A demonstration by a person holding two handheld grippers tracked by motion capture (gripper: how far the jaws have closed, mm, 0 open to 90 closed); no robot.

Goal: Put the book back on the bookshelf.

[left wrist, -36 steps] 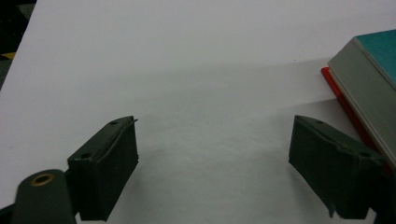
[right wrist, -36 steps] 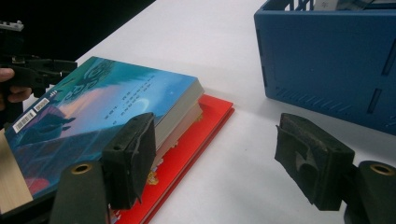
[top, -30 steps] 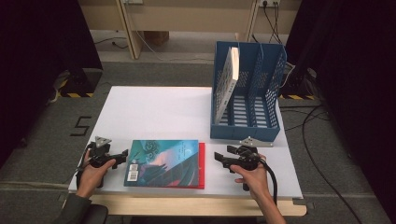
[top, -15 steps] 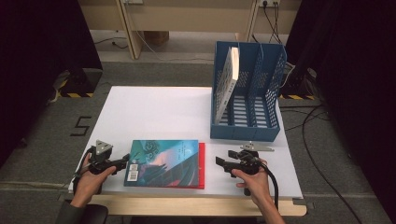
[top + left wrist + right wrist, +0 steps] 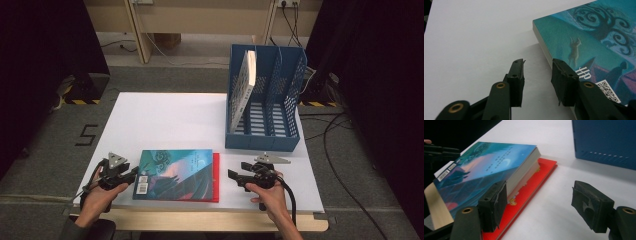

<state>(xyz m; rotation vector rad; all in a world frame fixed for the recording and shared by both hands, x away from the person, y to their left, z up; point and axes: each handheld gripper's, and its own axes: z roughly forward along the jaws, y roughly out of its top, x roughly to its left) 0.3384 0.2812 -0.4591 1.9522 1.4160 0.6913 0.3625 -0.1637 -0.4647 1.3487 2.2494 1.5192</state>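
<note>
A teal paperback (image 5: 175, 172) lies flat on a thin red book (image 5: 216, 180) near the table's front edge. My left gripper (image 5: 133, 174) is open at the paperback's left edge. In the left gripper view the left gripper (image 5: 537, 75) has one jaw on the table side and the other over the cover's corner (image 5: 586, 50). My right gripper (image 5: 235, 178) is wide open just right of the stack and touches nothing. In the right gripper view the right gripper (image 5: 539, 202) faces the paperback's page edge (image 5: 524, 175) and the red book (image 5: 534, 185).
A blue file rack (image 5: 265, 105) stands at the table's back right, with one book (image 5: 243, 87) leaning in its left slot. The rack's wall (image 5: 604, 140) is close beyond my right gripper. White table (image 5: 165, 120) stretches behind the books.
Both hands have drawn slightly toward the front edge. The left gripper's tips have edged right, up to the paperback's left edge. The books have not moved.
</note>
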